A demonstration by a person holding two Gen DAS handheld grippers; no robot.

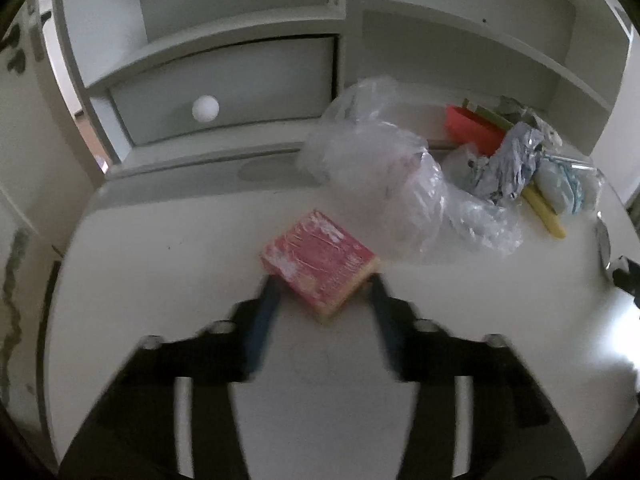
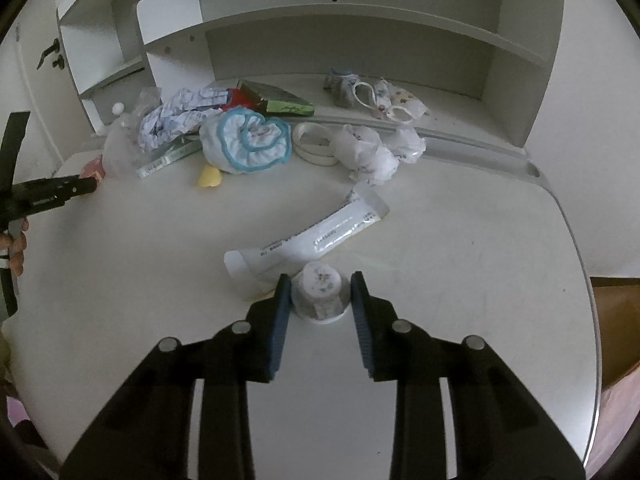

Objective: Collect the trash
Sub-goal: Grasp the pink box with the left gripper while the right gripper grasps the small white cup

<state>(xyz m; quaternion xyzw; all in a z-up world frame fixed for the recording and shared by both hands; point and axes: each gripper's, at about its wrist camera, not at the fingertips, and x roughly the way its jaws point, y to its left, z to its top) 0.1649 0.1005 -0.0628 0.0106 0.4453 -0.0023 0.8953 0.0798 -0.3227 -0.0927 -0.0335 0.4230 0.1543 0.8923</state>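
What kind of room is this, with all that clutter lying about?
Probably a bedroom or study at home: a white desk with a built-in shelf hutch and a knobbed drawer. Household litter covers it, such as a squeezed tube and a crumpled plastic bag.

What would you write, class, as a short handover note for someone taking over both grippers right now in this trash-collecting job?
Left gripper: jaws around the pink sponge on the white desk, pads at its corners; grip looks made but blurred.
Right gripper: pads against the small grey cup, which stands on the desk beside the white tube.
Done: nothing visibly collected yet.
Left: clear plastic bag, crumpled paper, blue-edged cloth, white wrappers, tape roll, items on the back ledge. No bin in view.
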